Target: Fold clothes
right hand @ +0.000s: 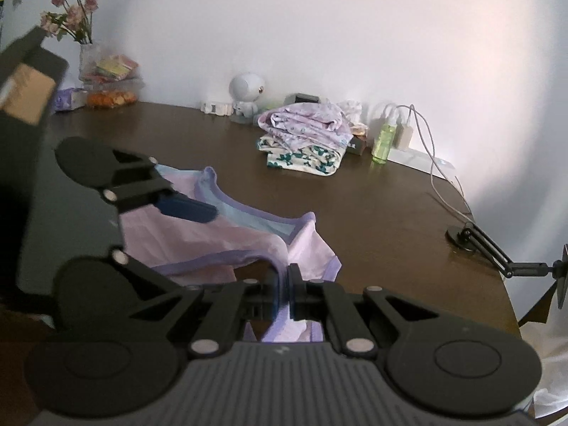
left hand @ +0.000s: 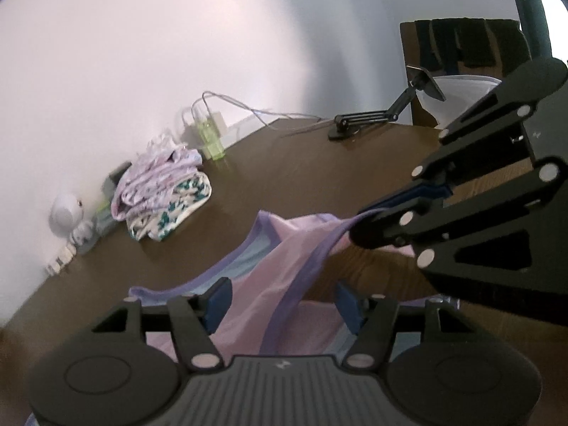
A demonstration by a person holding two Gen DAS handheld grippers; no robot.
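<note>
the step in hand looks like gathering one edge of the pale pink thin-fabric garment with purple trimmed borders to carry it over for a fold. the right gripper, at lower centre of its own view, has its jaws pressed nearly together on the purple trim, and in the left wrist view that trim runs taut from the cloth up into it at centre right. the left gripper stands wide apart at bottom centre of its view, straddling the cloth with nothing between its blue pads. the garment lies rumpled on the dark brown wooden counter, low and left of centre, one edge raised. my judgement: a fold would next want the left gripper closed on a matching edge, so the cloth moves evenly and does not twist. a folded stack of floral and green-patterned clothes sits further back near the wall.
</note>
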